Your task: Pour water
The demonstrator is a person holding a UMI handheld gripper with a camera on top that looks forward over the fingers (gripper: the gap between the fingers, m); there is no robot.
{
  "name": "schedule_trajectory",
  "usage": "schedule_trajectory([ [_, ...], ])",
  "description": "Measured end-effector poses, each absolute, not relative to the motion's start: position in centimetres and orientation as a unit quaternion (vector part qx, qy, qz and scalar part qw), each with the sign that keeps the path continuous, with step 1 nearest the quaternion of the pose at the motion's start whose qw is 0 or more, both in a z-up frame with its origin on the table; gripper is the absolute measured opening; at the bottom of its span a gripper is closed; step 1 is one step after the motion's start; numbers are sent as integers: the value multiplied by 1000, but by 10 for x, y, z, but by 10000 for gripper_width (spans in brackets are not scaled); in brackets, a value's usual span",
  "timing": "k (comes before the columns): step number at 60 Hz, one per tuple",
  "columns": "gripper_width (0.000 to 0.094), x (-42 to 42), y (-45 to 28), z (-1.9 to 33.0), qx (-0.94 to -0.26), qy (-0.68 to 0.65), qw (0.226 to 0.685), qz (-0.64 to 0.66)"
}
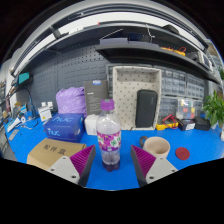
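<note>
Setting: blue bench [190,145], pegboard wall and shelves behind.
Bottle: water bottle [109,137] upright between the jaws.
Gripper: gripper [113,158] wide, gaps both sides.
Cup: tan cup [157,147] just right.
Advice: close squarely mid-body, lift straight before tipping.

Pale tongs [111,160] bear ribbed magenta pads [83,157] inside.

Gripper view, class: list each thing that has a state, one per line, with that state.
water bottle: upright, cap on, between the fingers.
hand-held gripper: open around the bottle, gaps visible.
cup: upright, beyond the right finger; contents hidden.
blue box: closed.
cardboard box: closed.
</note>
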State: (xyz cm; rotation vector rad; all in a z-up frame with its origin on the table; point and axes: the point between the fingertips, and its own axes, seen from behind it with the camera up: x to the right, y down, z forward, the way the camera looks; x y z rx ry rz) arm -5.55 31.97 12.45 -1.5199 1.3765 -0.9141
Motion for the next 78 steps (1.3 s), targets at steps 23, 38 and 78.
schedule_trajectory([
  [23,649,19,338,113,-600,531,432,-414],
  [38,392,23,338,117,-570,507,484,-429],
  [78,390,36,308,138,-267,739,613,-86],
])
